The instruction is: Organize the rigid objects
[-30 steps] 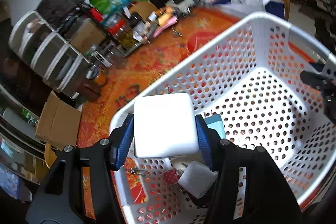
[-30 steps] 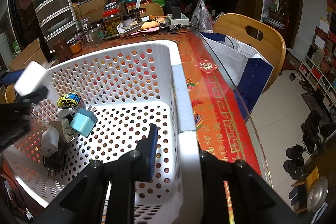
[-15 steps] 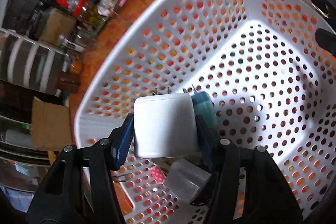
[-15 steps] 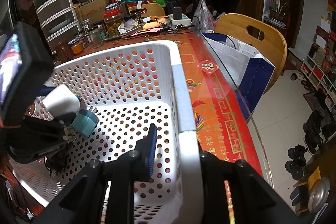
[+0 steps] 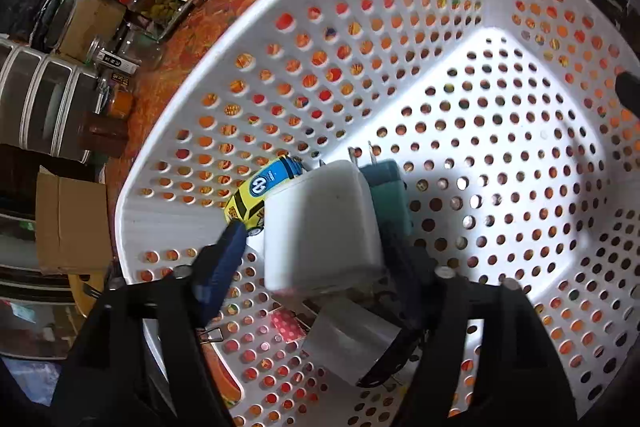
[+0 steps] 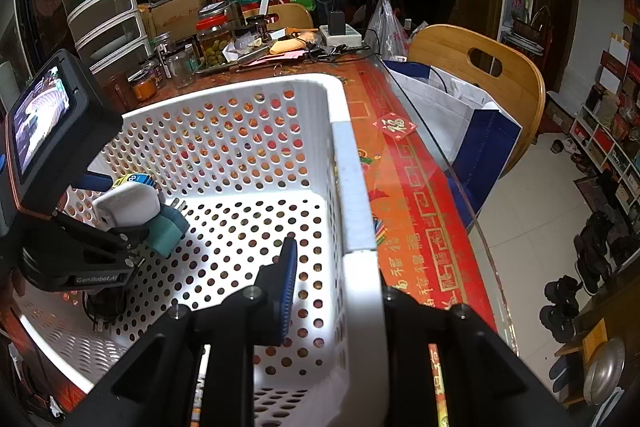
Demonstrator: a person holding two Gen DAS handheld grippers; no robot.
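— Starting at the left fingers [image 5: 320,251]: were they gripping anything?

— No. They stood spread, the blue pad [image 5: 224,259] clear of the white charger [image 5: 320,223], which lay between them, resting on the pile inside the white basket [image 5: 400,7].

— And which way did it lie?

— Straight ahead of those fingers, its long axis running along them, prongs pointing away. A teal plug [image 5: 388,191] touched its right side and a yellow toy car [image 5: 250,203] sat just beside its left.

— The right fingers [image 6: 340,291]?

— Closed on the basket's near wall, one pad inside, the other outside, steadying it on the desk [image 6: 404,187].

— So the left hand was nearer?

— Clearly. Pulling back along the charger's axis looked the cleanest way out.
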